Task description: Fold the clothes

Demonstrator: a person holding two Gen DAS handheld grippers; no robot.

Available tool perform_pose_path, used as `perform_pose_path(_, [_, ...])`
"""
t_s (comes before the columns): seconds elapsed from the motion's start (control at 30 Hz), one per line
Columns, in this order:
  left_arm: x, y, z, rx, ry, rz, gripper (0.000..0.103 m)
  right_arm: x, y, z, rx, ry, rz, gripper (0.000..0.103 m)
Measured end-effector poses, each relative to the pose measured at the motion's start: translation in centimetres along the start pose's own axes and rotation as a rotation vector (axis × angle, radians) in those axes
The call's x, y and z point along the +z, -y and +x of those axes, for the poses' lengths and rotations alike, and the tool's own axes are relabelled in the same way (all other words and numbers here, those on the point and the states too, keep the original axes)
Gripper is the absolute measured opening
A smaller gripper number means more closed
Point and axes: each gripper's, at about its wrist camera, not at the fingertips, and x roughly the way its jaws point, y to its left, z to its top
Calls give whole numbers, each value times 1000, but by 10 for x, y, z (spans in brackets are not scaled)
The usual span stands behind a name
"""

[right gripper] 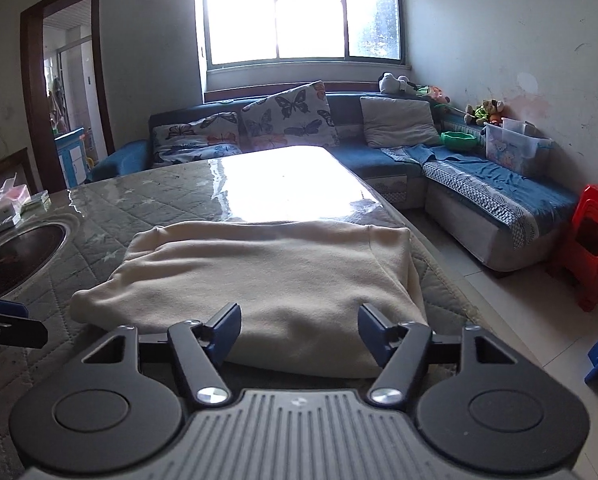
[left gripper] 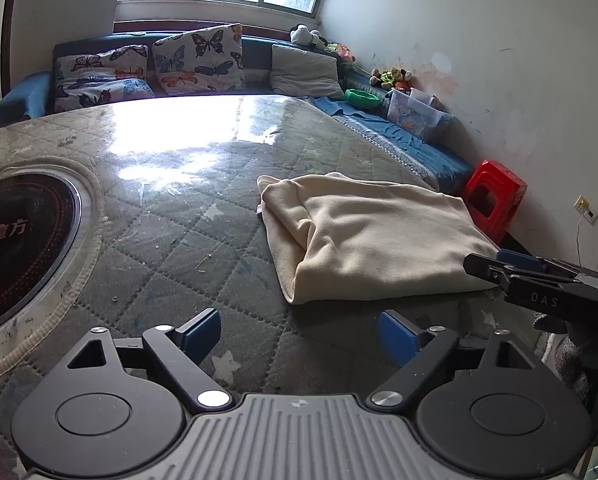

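Note:
A cream garment (left gripper: 371, 236) lies folded into a thick rectangle on the quilted table cover (left gripper: 187, 240); it also shows in the right wrist view (right gripper: 267, 276). My left gripper (left gripper: 299, 334) is open and empty, just short of the garment's near left corner. My right gripper (right gripper: 299, 330) is open, its blue pads on either side of the garment's near edge, not closed on it. The right gripper also shows in the left wrist view (left gripper: 539, 280), at the garment's right near corner. The left gripper's tip shows at the left edge of the right wrist view (right gripper: 3, 320).
A round built-in hob (left gripper: 15, 248) is set into the table at the left. A blue corner sofa (right gripper: 479, 184) with butterfly cushions (right gripper: 291, 120) stands behind. A red stool (right gripper: 595, 248) stands on the floor at right. The table's right edge runs close to the garment.

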Motion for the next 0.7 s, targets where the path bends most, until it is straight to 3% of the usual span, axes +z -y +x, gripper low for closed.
perform_pose_path(0.3, [0, 10, 1, 20, -2, 21, 101, -7, -7, -10, -17, 4, 4, 77])
perform_pose_path(0.7, [1, 20, 5, 52, -11, 54, 103, -13, -17, -14, -35, 3, -12, 86])
